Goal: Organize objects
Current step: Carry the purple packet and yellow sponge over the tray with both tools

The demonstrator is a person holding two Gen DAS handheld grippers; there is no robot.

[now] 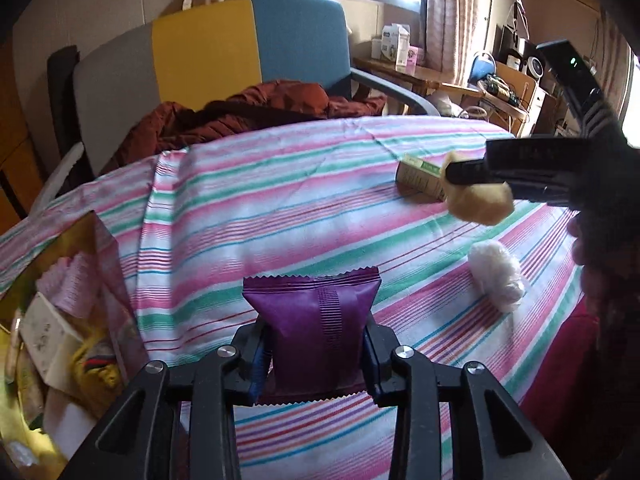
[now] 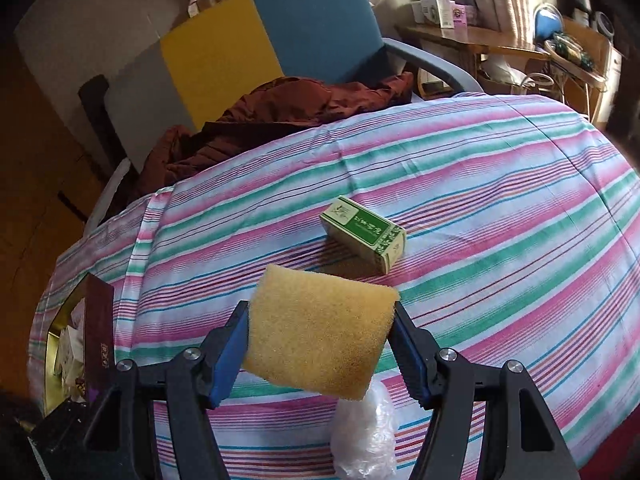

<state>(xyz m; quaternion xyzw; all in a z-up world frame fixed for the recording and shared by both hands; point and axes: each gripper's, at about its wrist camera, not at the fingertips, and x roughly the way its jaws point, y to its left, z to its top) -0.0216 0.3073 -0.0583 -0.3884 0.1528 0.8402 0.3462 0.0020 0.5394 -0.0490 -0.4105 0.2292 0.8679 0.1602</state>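
At your far left an open box (image 1: 60,320) sits on the striped cloth (image 1: 300,200). Your left gripper (image 1: 316,360) pinches a purple packet (image 1: 312,328) above the cloth. Farther right, your right gripper (image 2: 320,344) clamps a yellow sponge (image 2: 320,328), lifted near the green carton (image 2: 364,232).

My left claw (image 1: 316,350): clamped on a purple packet (image 1: 312,320), one finger on each side, above the striped cloth (image 1: 280,208).
My right claw (image 1: 452,174): at the right edge, gripping a yellow sponge (image 1: 480,200) off the cloth.
Green carton (image 1: 420,176): lay just behind the sponge.
White wad (image 1: 498,280): lay on the cloth, right of the packet.
Open box (image 1: 60,320): at the left, full of items.
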